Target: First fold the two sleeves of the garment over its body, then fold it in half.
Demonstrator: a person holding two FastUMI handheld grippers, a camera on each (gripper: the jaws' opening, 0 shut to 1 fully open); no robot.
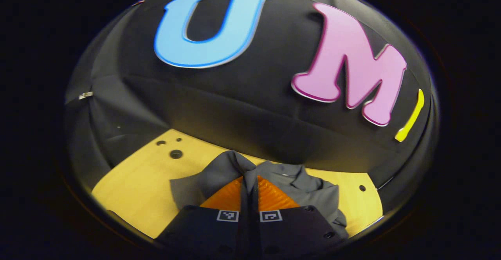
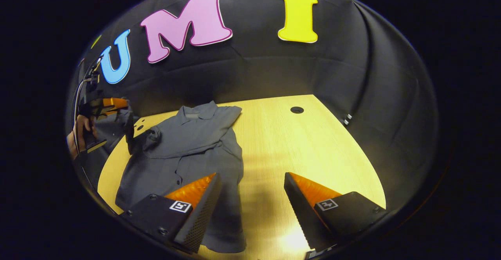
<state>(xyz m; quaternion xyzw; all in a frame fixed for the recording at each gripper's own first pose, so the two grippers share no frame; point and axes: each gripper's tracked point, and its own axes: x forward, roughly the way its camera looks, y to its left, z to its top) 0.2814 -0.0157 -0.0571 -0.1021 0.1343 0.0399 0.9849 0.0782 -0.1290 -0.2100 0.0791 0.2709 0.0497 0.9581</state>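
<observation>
The shirt lies on the table. The left hand-held gripper pinches a sleeve, lifted above the table: the sleeve fold is in hand. It should next carry it across the body. The right hand-held gripper is spread, empty.

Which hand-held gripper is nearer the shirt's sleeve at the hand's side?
Left. The left hand-held gripper is shut on that sleeve, lifting it; the right hand-held gripper hovers open by the shirt hem.
</observation>
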